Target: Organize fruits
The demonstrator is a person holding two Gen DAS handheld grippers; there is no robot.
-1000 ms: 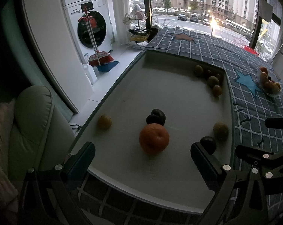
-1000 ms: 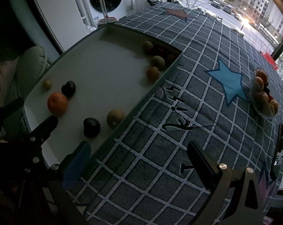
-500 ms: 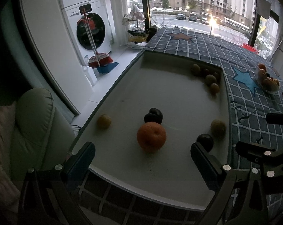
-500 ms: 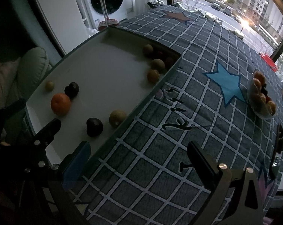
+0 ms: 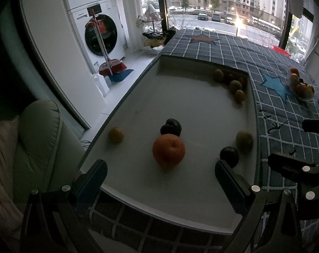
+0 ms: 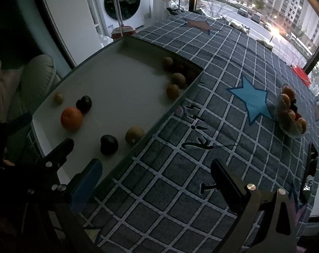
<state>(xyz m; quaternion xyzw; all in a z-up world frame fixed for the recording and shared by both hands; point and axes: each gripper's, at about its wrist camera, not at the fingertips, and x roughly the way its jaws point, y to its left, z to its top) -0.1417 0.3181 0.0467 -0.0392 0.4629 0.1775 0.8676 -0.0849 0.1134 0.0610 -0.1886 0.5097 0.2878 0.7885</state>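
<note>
Orange [image 5: 168, 150] round, dimpled, beside dark plum [image 5: 171, 127] on white tray [image 5: 180, 191], both jaws released.

Both tools [image 5: 161, 177] [image 6: 157, 178] agape (empty)

1. The left claw [image 5: 160, 181] has two flat dark fingers [image 5: 231, 184] with bluish inner pads, on black angular arms.
2. Round silver screws dot those arms.
3. The right claw [image 6: 155, 184] is built alike: a blue-padded finger, a black finger, a pale grey metal bracket and silver screws.
</note>
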